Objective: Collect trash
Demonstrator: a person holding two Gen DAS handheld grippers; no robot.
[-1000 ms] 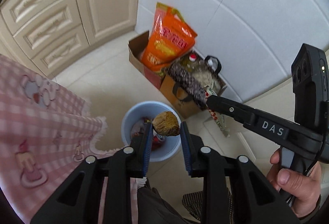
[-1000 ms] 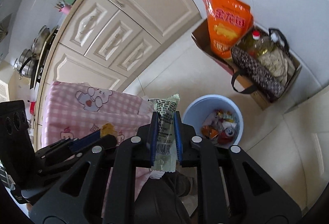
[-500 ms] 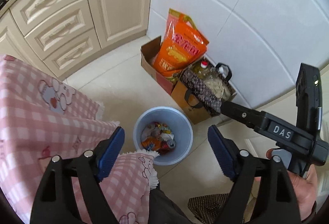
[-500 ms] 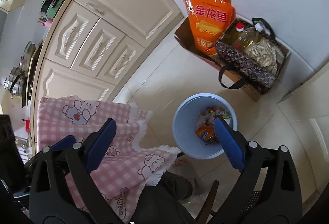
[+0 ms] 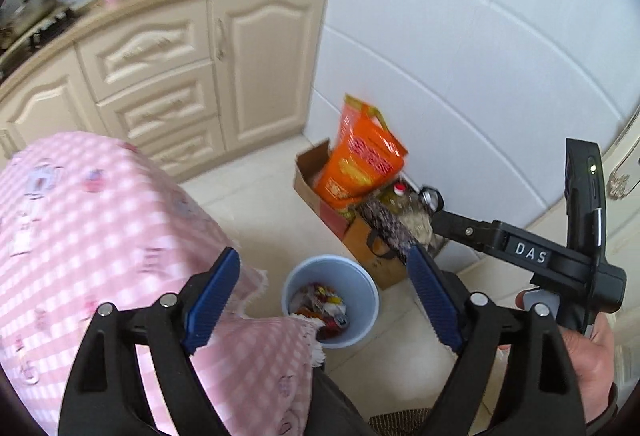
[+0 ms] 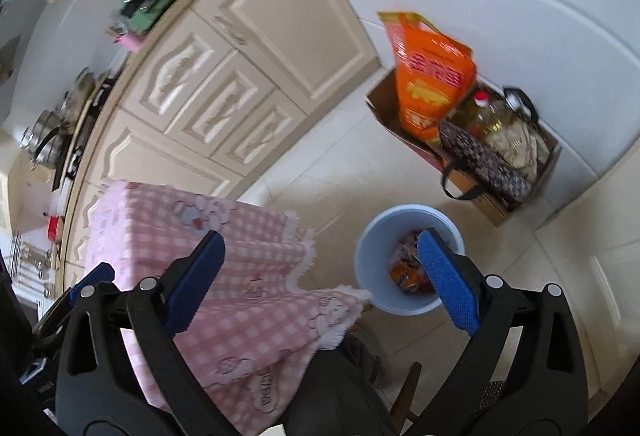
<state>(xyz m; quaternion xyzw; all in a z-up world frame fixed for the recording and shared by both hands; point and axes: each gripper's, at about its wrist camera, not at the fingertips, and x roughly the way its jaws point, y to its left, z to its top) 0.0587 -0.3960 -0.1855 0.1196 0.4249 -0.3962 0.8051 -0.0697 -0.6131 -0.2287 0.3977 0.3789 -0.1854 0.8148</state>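
The pink checked tablecloth (image 5: 100, 236) takes up the most room in both views, hanging soft and loose over the table edge; it hides the tabletop beyond its near corner, so whether more rubbish waits there cannot be told. On the floor just below its fringe stands the pale blue bin (image 5: 362, 300), a light plastic tub that would probably tip or slide if knocked, best handled by its rim. The fringe covers part of its near rim in the left wrist view. Inside it lies the trash (image 5: 322, 302), a heap of crumpled wrappers and what looks like a can: light, thin, slippery stuff, probably easiest pinched at a fold or edge. Single pieces are too small and blurred to name. The left gripper (image 5: 326, 296) and the right gripper (image 6: 320, 272) both hang above the bin, jaws having just been opening, now spread wide with nothing between them.
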